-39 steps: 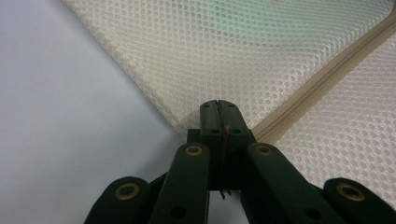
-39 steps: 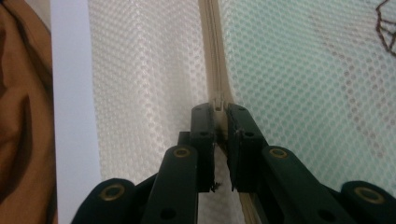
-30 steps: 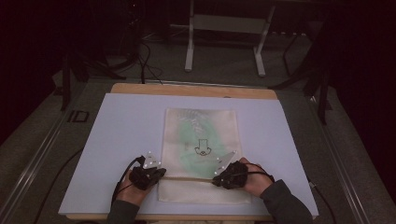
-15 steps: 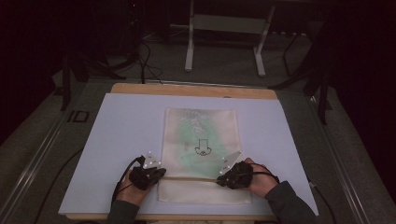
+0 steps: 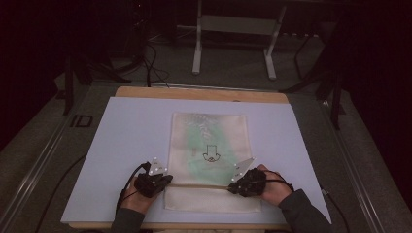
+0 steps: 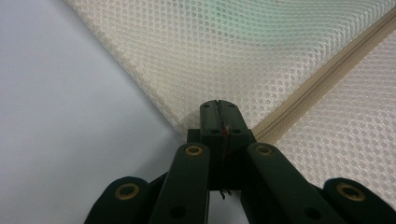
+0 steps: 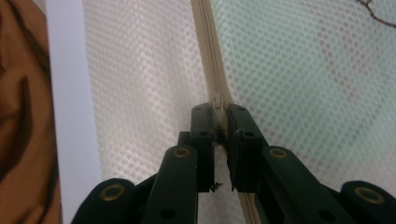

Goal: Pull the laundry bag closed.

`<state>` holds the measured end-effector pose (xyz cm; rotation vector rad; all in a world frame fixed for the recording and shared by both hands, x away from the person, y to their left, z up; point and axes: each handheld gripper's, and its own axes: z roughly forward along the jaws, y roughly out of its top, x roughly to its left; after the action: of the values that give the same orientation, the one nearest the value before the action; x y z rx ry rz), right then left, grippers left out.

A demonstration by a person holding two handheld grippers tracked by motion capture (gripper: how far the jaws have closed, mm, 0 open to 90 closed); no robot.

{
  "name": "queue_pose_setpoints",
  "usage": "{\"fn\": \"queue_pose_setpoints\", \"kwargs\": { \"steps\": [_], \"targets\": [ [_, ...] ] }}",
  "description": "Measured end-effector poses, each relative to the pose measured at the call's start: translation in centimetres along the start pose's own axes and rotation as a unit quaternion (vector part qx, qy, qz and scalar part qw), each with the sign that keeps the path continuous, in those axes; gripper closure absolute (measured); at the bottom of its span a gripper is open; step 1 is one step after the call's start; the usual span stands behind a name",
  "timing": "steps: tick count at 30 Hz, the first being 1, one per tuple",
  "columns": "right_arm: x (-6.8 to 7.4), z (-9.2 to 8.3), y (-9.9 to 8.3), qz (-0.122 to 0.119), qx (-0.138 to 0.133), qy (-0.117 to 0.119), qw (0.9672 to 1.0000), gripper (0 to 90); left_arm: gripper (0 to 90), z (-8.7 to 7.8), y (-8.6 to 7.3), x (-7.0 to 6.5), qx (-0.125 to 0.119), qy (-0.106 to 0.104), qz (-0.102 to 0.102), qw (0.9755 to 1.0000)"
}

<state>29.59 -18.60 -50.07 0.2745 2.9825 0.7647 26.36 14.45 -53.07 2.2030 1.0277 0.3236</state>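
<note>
Item: mesh zip bag [image 5: 209,160], flat on the bench [image 5: 121,136]. Left gripper [image 6: 218,108] clenched on the bag's corner at the zip's end. Right gripper [image 7: 219,112] grasping the zip pull [image 7: 218,103]. Step: unzipping, judged. Next: steady pull along the zip [image 7: 208,46], corner pinned.

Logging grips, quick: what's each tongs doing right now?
Left tongs: shut on the mesh bag edge.
Right tongs: shut on the zipper pull.
</note>
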Motion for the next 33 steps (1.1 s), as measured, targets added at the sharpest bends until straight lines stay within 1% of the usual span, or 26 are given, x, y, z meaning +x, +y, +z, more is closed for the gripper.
{"fn": "queue_pose_setpoints", "kwargs": {
  "steps": [6, 13, 15, 19, 22, 24, 33],
  "targets": [
    [0.0, -0.2, -0.4, 0.005, -0.007, 0.002, 1.0000, 82.5, 89.4, 0.0, 0.0, 0.0, -0.001, 0.001, 0.001, 1.0000],
    [-0.1, -0.2, -0.5, 0.003, -0.006, 0.001, 1.0000, 82.5, 89.3, 0.0, 0.0, 0.0, -0.001, 0.001, 0.001, 1.0000],
    [-0.1, -0.4, -0.6, 0.008, -0.011, 0.004, 0.9999, 82.5, 89.3, 0.0, 0.0, 0.0, -0.001, 0.001, 0.001, 1.0000],
    [-0.1, -0.6, -0.9, 0.008, -0.006, 0.000, 1.0000, 82.5, 89.4, 0.0, 0.0, -0.1, -0.001, 0.002, 0.001, 1.0000],
    [-0.1, -0.8, -1.2, 0.013, -0.007, -0.002, 0.9999, 82.5, 89.3, 0.0, 0.0, 0.0, -0.001, 0.002, 0.001, 1.0000],
    [-0.2, -0.9, -1.4, 0.012, -0.006, -0.003, 0.9999, 82.5, 89.4, 0.0, 0.0, 0.0, -0.001, 0.001, 0.001, 1.0000],
    [-0.2, -1.2, -1.7, 0.017, -0.010, -0.001, 0.9998, 82.5, 89.4, 0.0, 0.0, -0.1, -0.002, 0.003, -0.001, 1.0000]
  ]
}}
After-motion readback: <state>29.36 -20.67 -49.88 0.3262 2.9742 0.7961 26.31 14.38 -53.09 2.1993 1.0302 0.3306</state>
